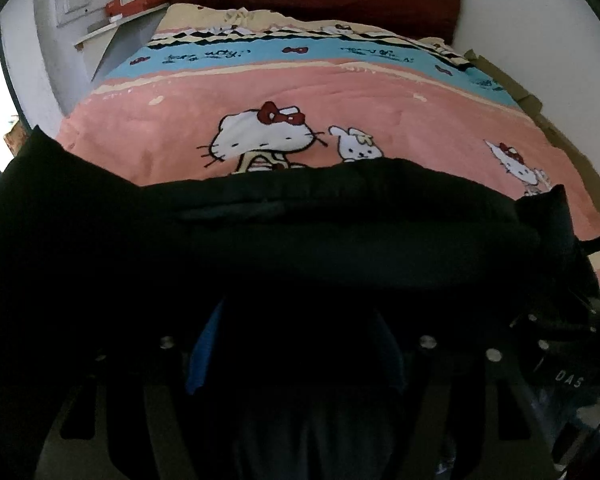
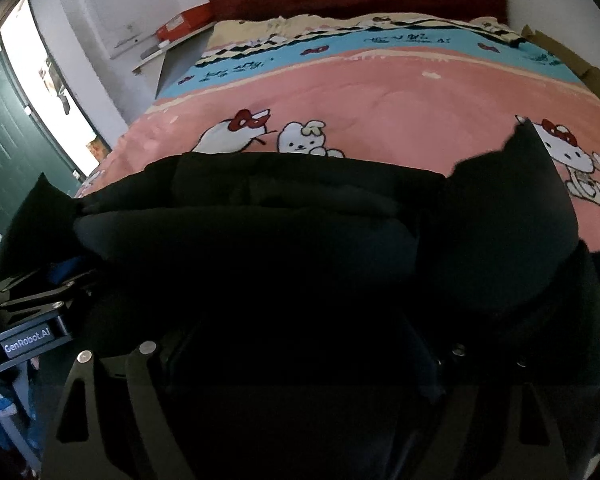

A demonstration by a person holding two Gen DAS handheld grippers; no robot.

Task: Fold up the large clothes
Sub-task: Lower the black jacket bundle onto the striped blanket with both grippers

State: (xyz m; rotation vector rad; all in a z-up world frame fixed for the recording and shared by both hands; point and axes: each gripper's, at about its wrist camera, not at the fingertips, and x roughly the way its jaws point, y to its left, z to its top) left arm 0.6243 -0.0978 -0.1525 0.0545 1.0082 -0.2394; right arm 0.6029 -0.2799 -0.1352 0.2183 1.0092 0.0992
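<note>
Laying the black garment (image 1: 260, 240) folded across the bed's near edge, I am judging both grippers' fingers open and needing fresh holds for another fold.

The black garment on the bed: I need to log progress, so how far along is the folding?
Done: the black garment lies on the cartoon bedspread as a thick, layered band, apparently already doubled. In hand: both grippers hover low over its near edge; their grip is too dark to judge. Left: its corners still stick up, so further folds probably remain.
</note>
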